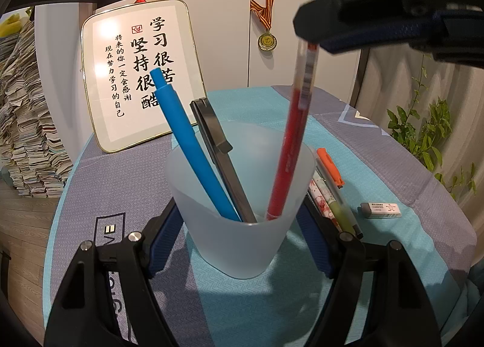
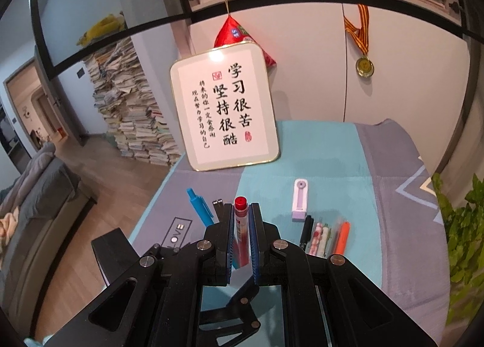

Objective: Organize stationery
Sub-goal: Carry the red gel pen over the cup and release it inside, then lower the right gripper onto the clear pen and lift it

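A frosted plastic cup [image 1: 239,226] stands on the cloth, and my left gripper [image 1: 239,207] is shut on it, one finger on each side. A blue pen [image 1: 187,141] and a black pen [image 1: 217,147] lean inside the cup. My right gripper [image 1: 311,41] is above the cup, shut on the upper end of a red pen [image 1: 290,141]. The pen's lower end is inside the cup near the bottom. In the right wrist view the red pen [image 2: 241,226] sits clamped between the right gripper's [image 2: 242,210] blue pads, and the cup is hidden beneath it.
Several loose pens [image 1: 332,195], one orange-capped [image 1: 329,168], lie right of the cup, with a white eraser [image 1: 380,210] further right. A white-and-purple correction tape [image 2: 300,200] lies beyond them. A framed calligraphy board [image 1: 139,74] leans at the back. A plant [image 1: 423,129] is at the right.
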The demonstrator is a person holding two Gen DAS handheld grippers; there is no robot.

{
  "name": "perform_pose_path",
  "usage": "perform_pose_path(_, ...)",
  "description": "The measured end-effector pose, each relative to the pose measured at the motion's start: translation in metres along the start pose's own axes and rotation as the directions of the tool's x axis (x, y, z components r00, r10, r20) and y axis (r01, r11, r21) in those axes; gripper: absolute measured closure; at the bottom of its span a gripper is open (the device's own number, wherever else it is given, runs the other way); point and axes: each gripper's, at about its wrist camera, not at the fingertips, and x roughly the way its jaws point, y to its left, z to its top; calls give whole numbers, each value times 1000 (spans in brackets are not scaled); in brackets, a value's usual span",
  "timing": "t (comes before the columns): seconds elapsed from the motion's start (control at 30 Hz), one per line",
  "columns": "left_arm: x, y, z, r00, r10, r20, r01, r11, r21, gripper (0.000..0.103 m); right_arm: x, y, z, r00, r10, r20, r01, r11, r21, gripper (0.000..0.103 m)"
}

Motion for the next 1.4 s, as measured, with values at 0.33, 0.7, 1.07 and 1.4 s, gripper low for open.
perform_pose_path(0.33,-1,0,1,1000,0,4,0,1000,0,28,-3,-7,-1,1000,20,-8,-20,999,28,93)
perform_pose_path(0.7,-5,-2,0,1000,7,27,-8,1000,9,28,9,-75,-21,993,-71,-93,88,977,196,93)
perform_pose_path(1.07,-22,-3,-3,992,14,128,-15,1000,7,30,62,-109,-53,951,-96,-294,171,955,243,83)
perform_pose_path(1.4,-22,-3,-2,992,13,123,-14,1000,12,30,86,-114,-64,928,-112,-355,211,944,254,71)
